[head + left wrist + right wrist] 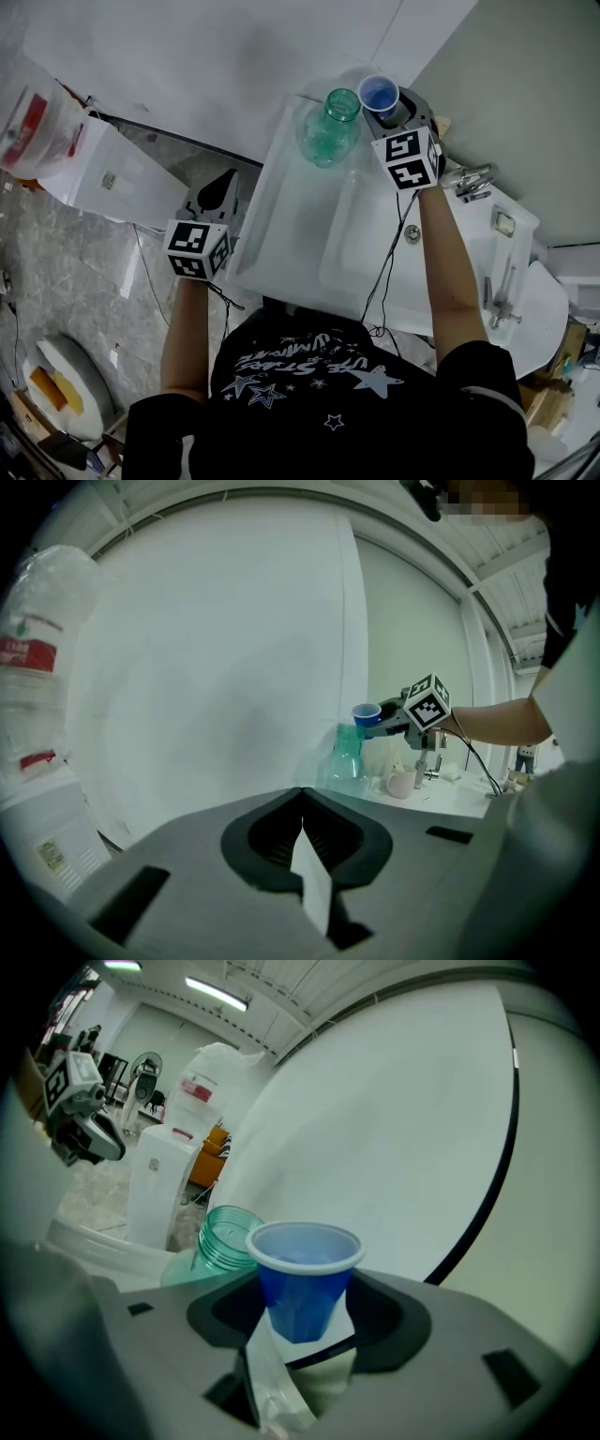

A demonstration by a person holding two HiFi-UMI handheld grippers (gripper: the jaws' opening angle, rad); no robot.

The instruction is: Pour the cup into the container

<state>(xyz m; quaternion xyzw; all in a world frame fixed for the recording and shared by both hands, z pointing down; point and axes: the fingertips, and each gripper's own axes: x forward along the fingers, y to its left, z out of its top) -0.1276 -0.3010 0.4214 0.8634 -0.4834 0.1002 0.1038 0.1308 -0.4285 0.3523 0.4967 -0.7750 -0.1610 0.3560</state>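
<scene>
Little of the blue cup's (pixel 305 1283) contents can be made out (its inside only reads pale blue), and the green bottle's (pixel 220 1241) body is hidden behind the right gripper (pixel 300 1335). Those jaws clamp the upright cup's lower half, its rim just beside the bottle's mouth. On the left gripper (pixel 301 799), the jaws are together and empty.

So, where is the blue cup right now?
In the head view it is at the upper right: the blue cup is held upright in the right tool, just right of the mouth of the green jar.
</scene>
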